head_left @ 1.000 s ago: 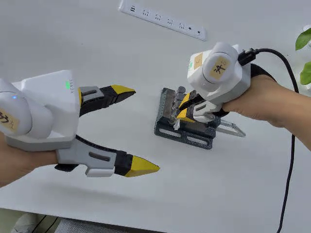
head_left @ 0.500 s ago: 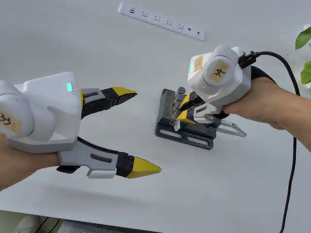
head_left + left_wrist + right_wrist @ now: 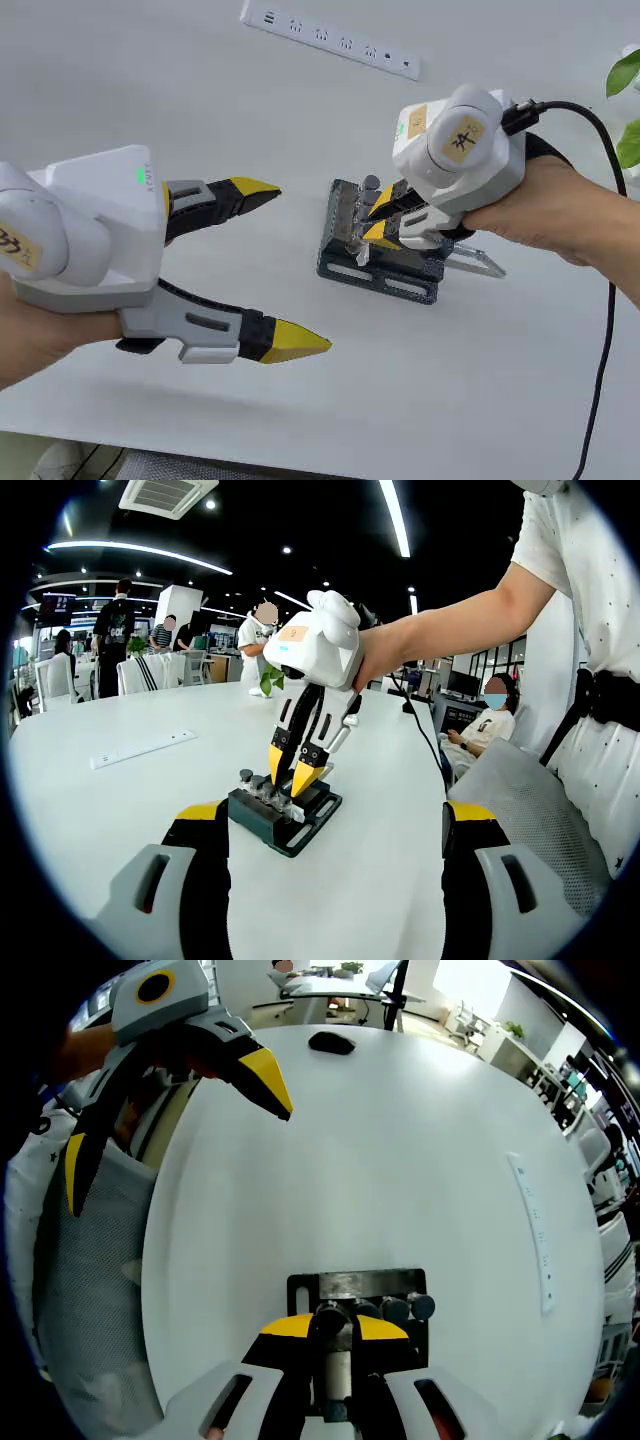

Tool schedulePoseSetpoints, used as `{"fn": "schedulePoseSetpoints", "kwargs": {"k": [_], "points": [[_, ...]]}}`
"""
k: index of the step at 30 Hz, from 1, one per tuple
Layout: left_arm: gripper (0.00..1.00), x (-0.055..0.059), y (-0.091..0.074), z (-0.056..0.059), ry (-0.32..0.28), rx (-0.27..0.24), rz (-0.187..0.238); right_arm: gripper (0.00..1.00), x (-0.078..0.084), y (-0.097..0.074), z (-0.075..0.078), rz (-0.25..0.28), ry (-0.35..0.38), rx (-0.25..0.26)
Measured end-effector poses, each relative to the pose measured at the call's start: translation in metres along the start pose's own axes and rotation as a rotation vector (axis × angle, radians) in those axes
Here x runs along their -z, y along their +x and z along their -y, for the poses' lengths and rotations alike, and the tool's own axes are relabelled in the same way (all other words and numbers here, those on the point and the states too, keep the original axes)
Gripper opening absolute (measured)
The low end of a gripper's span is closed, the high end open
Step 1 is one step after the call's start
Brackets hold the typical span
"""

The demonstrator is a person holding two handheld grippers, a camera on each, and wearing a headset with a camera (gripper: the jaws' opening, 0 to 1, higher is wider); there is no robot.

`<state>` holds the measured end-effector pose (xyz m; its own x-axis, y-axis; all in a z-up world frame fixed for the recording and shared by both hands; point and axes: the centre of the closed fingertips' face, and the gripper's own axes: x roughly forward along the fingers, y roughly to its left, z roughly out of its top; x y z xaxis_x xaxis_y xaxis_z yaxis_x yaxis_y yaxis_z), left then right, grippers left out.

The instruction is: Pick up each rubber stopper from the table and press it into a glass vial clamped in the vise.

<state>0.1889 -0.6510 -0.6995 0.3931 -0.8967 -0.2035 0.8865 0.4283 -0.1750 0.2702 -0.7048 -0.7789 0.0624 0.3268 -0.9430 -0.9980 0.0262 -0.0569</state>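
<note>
A dark metal vise [image 3: 372, 273] stands on the white table [image 3: 200, 110] and clamps a row of glass vials [image 3: 352, 240]. Grey rubber stoppers [image 3: 371, 183] cap the far ones. My right gripper [image 3: 379, 221] points down over the near end of the row, jaws closed on a grey stopper [image 3: 329, 1322] sitting at a vial's mouth. From the left gripper view it hangs over the vise [image 3: 285, 818] as the right gripper [image 3: 294, 767]. My left gripper [image 3: 300, 266] hovers open and holds nothing, well left of the vise; it also appears as the left gripper [image 3: 178, 1150].
A white power strip [image 3: 335, 40] lies at the table's far edge. A black cable [image 3: 598, 300] trails from the right gripper down the right side. Green plant leaves [image 3: 626, 80] reach in at the right. The vise handle [image 3: 478, 262] sticks out to the right.
My right gripper's body has risen and tipped slightly to the right over the vise, its tips staying on the same vial. The left gripper has barely moved.
</note>
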Motion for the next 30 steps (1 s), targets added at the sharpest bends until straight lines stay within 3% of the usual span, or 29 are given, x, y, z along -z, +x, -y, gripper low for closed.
{"fn": "schedulePoseSetpoints", "kwargs": {"k": [9, 30], "points": [[0.87, 0.0009, 0.0000, 0.0008, -0.004, 0.001, -0.002, 0.00, -0.0016, -0.0079, 0.0001, 0.046, 0.027, -0.003], [0.86, 0.0016, 0.0003, 0.0000, -0.012, -0.001, 0.000, 0.00, 0.0014, 0.0016, -0.0017, 0.036, 0.039, -0.025]]}}
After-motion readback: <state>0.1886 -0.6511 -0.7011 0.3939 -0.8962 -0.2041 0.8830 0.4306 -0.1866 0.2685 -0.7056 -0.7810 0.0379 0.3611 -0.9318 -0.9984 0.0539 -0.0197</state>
